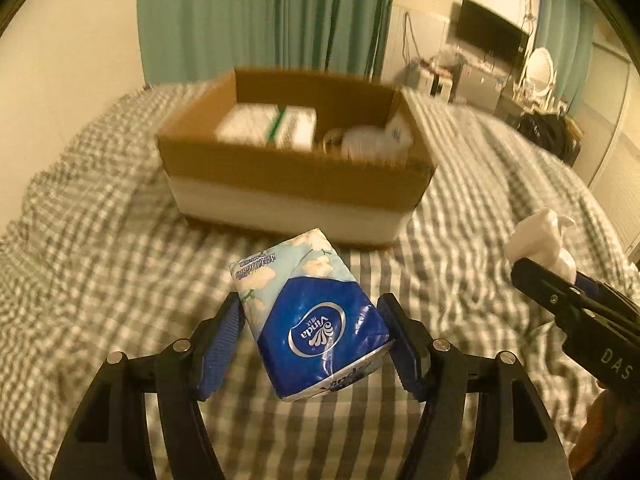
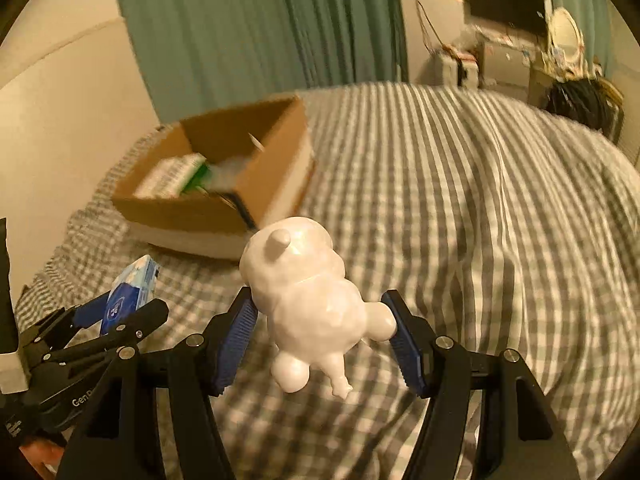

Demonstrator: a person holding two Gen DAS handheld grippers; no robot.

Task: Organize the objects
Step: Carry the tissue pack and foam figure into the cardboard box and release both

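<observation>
While both tools hang above the bed (image 1: 100, 216), we list what we carry. Left gripper (image 1: 312, 332): fingers (image 1: 224, 340) clenched on a blue tissue pack (image 1: 312, 320), held clear of the checked cover. Right gripper (image 2: 320, 328): fingers (image 2: 236, 336) grasping a white figurine (image 2: 308, 292), also lifted off the bedding. Ahead on the bed: an open cardboard box (image 1: 288, 168), holding a white packet with a green stripe (image 1: 268, 124) and blurred white items. Background: green curtain (image 1: 260, 12), dark screen (image 1: 492, 36).

Two wrist views — side by side, near, both toward the cardboard box (image 1: 294, 176).
</observation>
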